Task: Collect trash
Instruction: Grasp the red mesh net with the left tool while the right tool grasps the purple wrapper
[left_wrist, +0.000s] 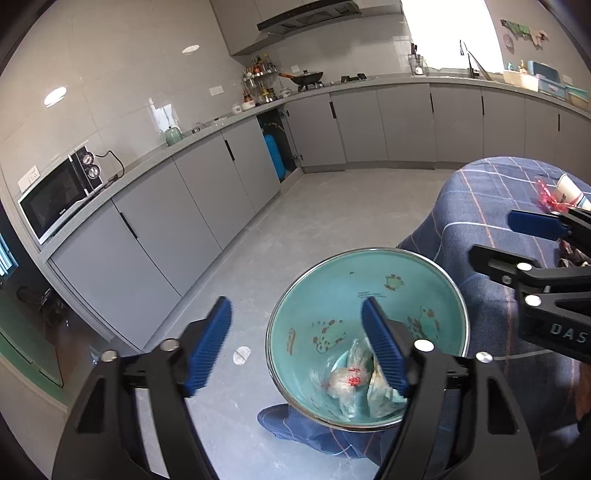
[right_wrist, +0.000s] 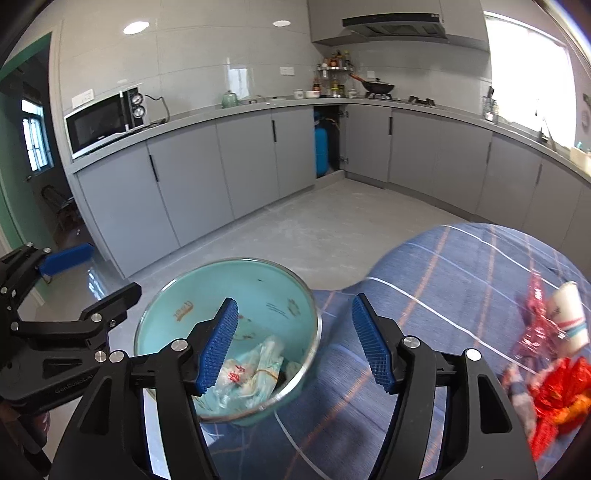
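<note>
A teal bin (left_wrist: 332, 291) with a metal rim stands on the floor against the table with the blue checked cloth (left_wrist: 491, 192). Crumpled clear wrappers (left_wrist: 351, 376) lie at its bottom. My left gripper (left_wrist: 295, 306) hangs open over the bin's left rim, nothing between its blue pads. My right gripper (right_wrist: 295, 304) is open over the bin's (right_wrist: 229, 280) right rim and the cloth edge, also empty; the wrappers (right_wrist: 251, 373) show below it. On the cloth lie a paper cup (right_wrist: 567, 317), a pink clear wrapper (right_wrist: 535, 321) and a red wrapper (right_wrist: 557, 398).
A white scrap (left_wrist: 241, 355) lies on the grey floor left of the bin. Grey cabinets (right_wrist: 192, 184) run along the walls, with a microwave (right_wrist: 99, 125) on the counter and a blue tank (right_wrist: 322, 149) in an open cabinet. The left gripper (right_wrist: 114, 267) shows at the left edge.
</note>
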